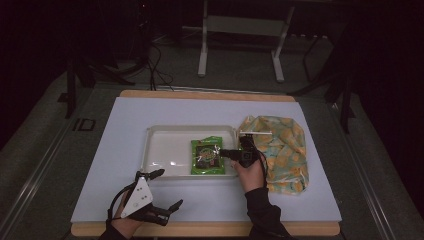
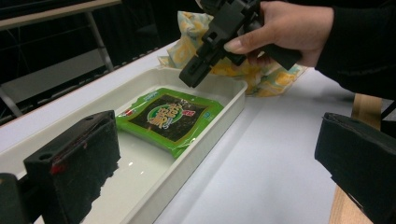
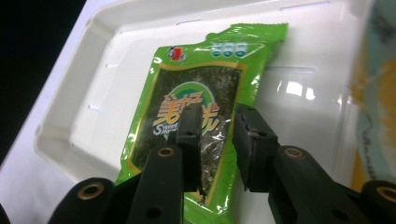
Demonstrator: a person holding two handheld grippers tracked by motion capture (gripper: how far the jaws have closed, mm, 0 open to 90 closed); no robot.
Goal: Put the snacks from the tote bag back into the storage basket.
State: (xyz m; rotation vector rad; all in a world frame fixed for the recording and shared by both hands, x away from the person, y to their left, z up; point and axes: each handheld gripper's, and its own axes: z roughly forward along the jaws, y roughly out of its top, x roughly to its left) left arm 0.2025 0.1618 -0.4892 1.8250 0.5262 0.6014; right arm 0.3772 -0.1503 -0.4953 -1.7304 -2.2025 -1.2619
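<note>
A green snack packet (image 1: 206,156) lies flat in the right half of a white tray (image 1: 150,150). My right gripper (image 1: 224,153) reaches in over the tray's right rim and hovers just above the packet (image 3: 196,79). Its jaws (image 3: 217,123) stand a narrow gap apart with nothing between them. From the left gripper view, the right gripper (image 2: 189,77) hangs clear above the packet (image 2: 170,116). My left gripper (image 1: 168,188) rests near the table's front left, in front of the tray, open wide and empty (image 2: 217,163).
A crumpled yellow and pale-blue patterned cloth bag (image 1: 282,150) lies right of the tray, touching its right end. The tray sits on a white board (image 1: 310,200) over a wooden table. The tray's left half (image 3: 107,60) holds nothing.
</note>
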